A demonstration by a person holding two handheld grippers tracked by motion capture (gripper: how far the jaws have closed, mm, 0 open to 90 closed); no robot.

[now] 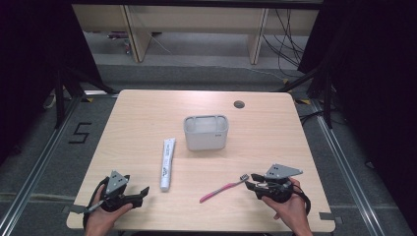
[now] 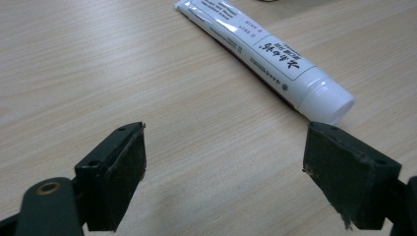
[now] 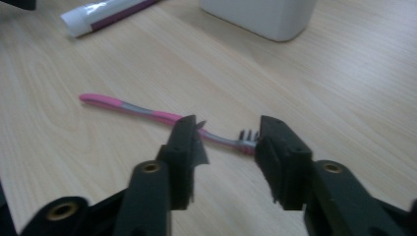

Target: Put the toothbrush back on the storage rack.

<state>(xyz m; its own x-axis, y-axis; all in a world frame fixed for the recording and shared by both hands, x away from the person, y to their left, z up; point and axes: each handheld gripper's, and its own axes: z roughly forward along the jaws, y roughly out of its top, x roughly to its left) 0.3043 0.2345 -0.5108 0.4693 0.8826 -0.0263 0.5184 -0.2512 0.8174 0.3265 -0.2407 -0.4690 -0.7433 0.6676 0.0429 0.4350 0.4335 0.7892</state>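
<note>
A white toothpaste tube [image 1: 167,164] lies lengthwise left of the table's middle, cap toward me. Its cap [image 2: 327,101] sits just beyond the tip of my left gripper's right-hand jaw. My left gripper [image 1: 142,193] [image 2: 223,162] rests low over the front left of the table, open wide, nothing between its jaws. A pink toothbrush [image 1: 223,189] [image 3: 128,107] lies at an angle on the front right, bristle head toward my right gripper [image 1: 252,181] [image 3: 228,142]. That gripper is open, its jaws standing either side of the brush's neck by the bristles without closing on it.
A white rectangular basket [image 1: 206,132] [image 3: 260,14] stands upright at the table's centre, behind both objects. A round cable hole [image 1: 239,104] is in the tabletop near the far edge. Bare wood [image 1: 142,123] lies around the basket; the floor drops off beyond the edges.
</note>
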